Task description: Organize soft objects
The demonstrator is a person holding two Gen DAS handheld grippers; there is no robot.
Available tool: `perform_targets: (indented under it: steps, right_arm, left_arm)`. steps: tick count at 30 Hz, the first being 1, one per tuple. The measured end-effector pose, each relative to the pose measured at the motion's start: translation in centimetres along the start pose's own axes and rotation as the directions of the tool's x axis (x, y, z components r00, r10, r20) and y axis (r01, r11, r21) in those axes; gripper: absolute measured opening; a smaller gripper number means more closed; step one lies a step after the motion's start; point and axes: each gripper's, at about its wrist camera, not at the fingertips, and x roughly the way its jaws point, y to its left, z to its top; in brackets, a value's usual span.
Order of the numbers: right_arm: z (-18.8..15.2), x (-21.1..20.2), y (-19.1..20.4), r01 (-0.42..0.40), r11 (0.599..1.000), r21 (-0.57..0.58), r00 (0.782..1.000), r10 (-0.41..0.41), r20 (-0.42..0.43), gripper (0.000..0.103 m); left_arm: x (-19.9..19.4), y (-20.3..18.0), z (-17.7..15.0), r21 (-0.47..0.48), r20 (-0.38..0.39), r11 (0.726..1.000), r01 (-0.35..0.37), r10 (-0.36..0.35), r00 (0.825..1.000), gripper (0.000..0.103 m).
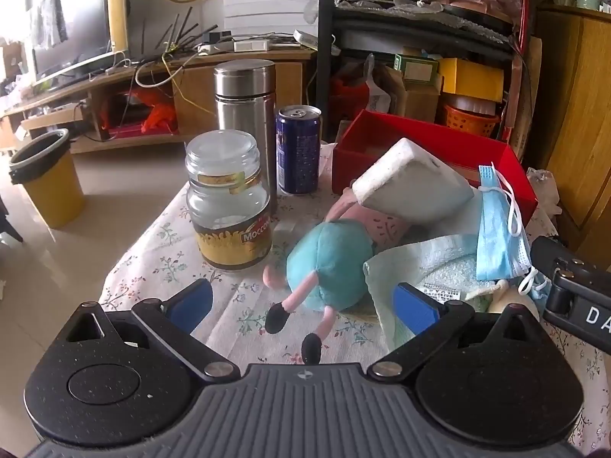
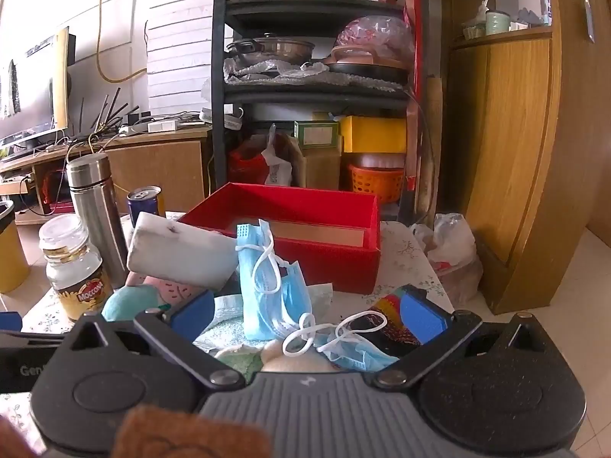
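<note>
A plush toy (image 1: 328, 263) with a teal body and pink limbs lies on the floral tablecloth (image 1: 160, 259). A white foam block (image 1: 412, 183) rests on it. A pale green towel (image 1: 427, 263) and blue face masks (image 1: 496, 229) lie to its right. An open red box (image 1: 431, 152) stands behind. My left gripper (image 1: 303, 303) is open, its fingers on either side of the toy's legs. My right gripper (image 2: 307, 315) is open over the masks (image 2: 267, 286), the towel (image 2: 225, 328) and a striped sock (image 2: 389, 320). The block (image 2: 179, 252) and box (image 2: 305, 236) show there too.
A glass coffee jar (image 1: 229, 198), a steel flask (image 1: 246, 114) and a blue can (image 1: 298, 149) stand at the table's left. A yellow bin (image 1: 49, 179) is on the floor left. A plastic bag (image 2: 450, 252) sits at the table's right edge. Shelves stand behind.
</note>
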Motion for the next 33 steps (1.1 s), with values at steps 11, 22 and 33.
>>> perform_targets:
  steps: [11,22,33]
  right_arm:
    - [0.11,0.04,-0.17,-0.003,1.000,0.014,1.000,0.003,-0.012,0.077]
    - [-0.19,0.00,-0.34,0.000,1.000,0.009,1.000,-0.001,0.005,0.077]
    - [-0.38,0.06,-0.60,0.003,1.000,0.012,1.000,-0.003,0.003,0.077]
  left_arm:
    - [0.02,-0.14,-0.07,0.008,-0.001,1.000,0.001,-0.001,1.000,0.096]
    - [0.11,-0.30,-0.06,0.014,-0.002,1.000,0.003,-0.003,1.000,0.096]
    - [0.10,-0.60,-0.26,0.035,0.005,0.999,0.000,0.000,1.000,0.096]
